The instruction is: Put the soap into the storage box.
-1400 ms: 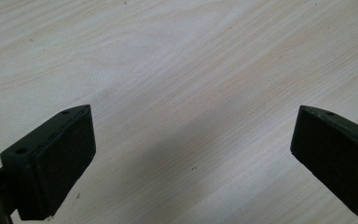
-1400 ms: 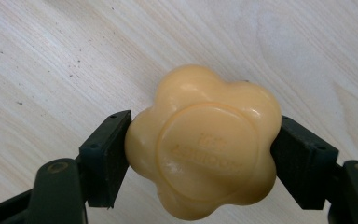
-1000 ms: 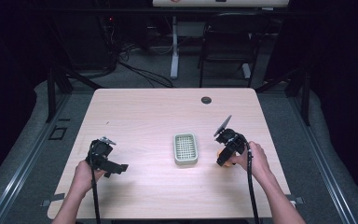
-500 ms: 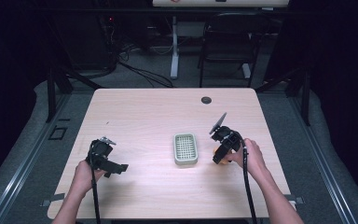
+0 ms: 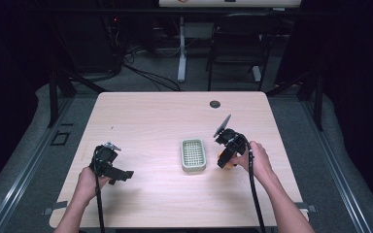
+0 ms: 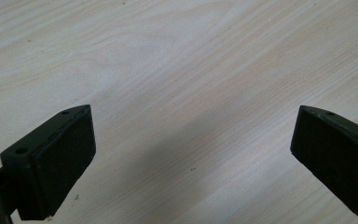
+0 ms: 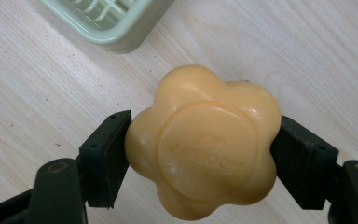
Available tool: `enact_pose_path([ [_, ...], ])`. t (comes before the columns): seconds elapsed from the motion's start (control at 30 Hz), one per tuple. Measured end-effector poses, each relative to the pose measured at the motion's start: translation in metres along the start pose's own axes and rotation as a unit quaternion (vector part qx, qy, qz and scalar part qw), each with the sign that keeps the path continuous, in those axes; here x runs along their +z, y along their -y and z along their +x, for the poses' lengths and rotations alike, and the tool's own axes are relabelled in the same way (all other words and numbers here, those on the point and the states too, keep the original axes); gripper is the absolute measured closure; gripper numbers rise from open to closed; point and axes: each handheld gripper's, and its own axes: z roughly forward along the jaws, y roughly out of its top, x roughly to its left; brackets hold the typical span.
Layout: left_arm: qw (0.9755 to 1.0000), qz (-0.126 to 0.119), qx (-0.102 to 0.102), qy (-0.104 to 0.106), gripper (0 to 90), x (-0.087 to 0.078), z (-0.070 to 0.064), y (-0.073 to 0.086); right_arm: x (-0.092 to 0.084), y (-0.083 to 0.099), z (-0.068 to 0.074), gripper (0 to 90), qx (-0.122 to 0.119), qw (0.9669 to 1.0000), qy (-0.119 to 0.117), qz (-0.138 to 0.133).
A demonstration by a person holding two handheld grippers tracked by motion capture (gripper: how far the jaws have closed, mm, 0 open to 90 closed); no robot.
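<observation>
Right tongs (image 7: pixel 200 154) clenched on a flower-shaped orange soap bar (image 7: pixel 203 142), one pad on each flank, bar held low over the table (image 5: pixel 145 121). Pale green slatted soap dish (image 5: pixel 193 154) lies just beside it toward table centre, to the person's left of the right tongs (image 5: pixel 226 158); its long axis runs away from the person. Dish and soap are apart. Left tongs (image 6: pixel 191 158) released, nothing between the pads, well apart from the dish. Right hand is clearly nearer; likely a short sideways carry.

black jaws; trailing black cables
</observation>
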Motion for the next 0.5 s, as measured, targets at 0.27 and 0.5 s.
enact_pose_path([
  [0.27, 1.0, 0.0, 0.0, 0.0, 0.0, 0.0, 0.0, 0.0, -0.003, -0.01, 0.005, 26.5, -0.005, 1.0, 0.0, -0.005],
  [0.5, 1.0, 0.0, 0.0, -0.001, 0.0, 0.0, 0.0, 0.0, -0.005, -0.018, 0.009, 26.5, -0.013, 0.9999, -0.001, -0.006],
])
